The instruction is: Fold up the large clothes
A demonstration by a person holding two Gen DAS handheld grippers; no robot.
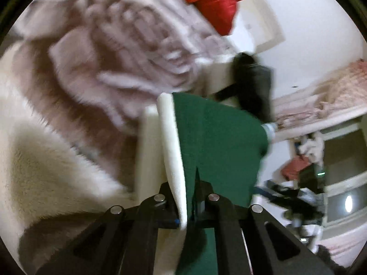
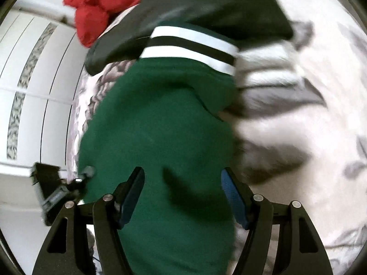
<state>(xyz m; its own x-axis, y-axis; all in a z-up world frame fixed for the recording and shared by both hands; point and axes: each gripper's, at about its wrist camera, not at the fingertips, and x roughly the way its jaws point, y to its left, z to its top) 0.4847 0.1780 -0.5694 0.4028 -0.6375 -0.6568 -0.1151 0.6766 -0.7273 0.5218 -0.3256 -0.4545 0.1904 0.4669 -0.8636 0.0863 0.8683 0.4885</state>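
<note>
Left wrist view shows the left gripper (image 1: pixel 190 197) clamped tight on the green sweater (image 1: pixel 213 137), pinching a green layer together with a white strip of the same garment, lifted above the patterned bedspread (image 1: pixel 128 45). A red garment (image 1: pixel 213 2) sits at the far end, a dark one (image 1: pixel 252 84) nearby. Over on the right, the right gripper (image 2: pixel 183 197) hangs wide open with its fingers either side of the sweater's body, not pinching anything; the striped cuff (image 2: pixel 190 43) lies further out. Looks like mid-fold to me. Next move probably needs the right one to close on an edge so both can carry the fabric over evenly. Everything's blurry, so take that loosely.
</note>
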